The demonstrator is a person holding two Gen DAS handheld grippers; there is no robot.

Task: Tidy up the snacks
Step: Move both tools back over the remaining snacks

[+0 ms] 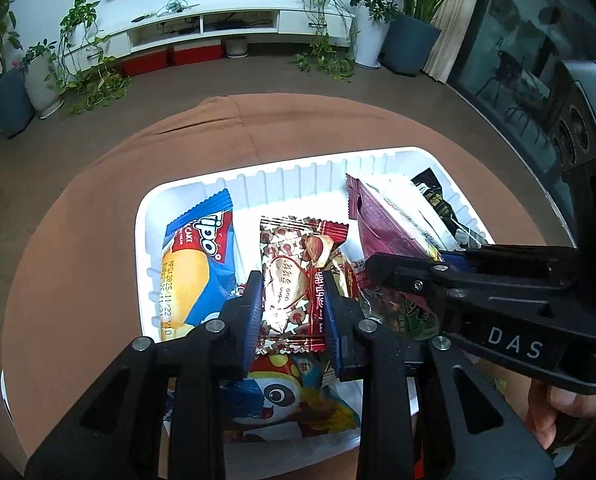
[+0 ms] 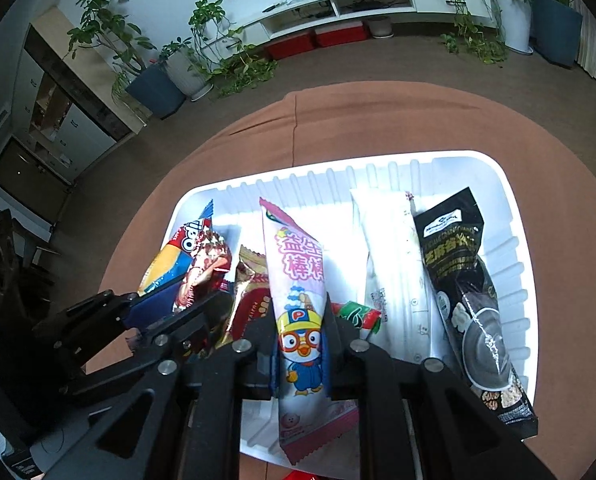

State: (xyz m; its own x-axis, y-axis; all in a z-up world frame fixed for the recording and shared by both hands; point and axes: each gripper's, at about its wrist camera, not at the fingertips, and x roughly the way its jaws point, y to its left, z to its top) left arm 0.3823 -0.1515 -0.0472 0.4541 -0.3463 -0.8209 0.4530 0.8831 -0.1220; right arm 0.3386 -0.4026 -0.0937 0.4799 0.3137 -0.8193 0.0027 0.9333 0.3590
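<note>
Pink stick pack (image 2: 302, 320) clamped in right gripper (image 2: 302, 344) above white tray (image 2: 510, 208); left gripper (image 1: 289, 312) pinches red-gold wrapper (image 1: 289, 280). Risk: loose wrappers slipping, toppling neighbours.

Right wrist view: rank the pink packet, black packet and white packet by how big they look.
1. Pink packet, in the right gripper, nearest the camera, so its lead is unsure.
2. Black packet.
3. White packet, close to the black one; partly covered.
</note>
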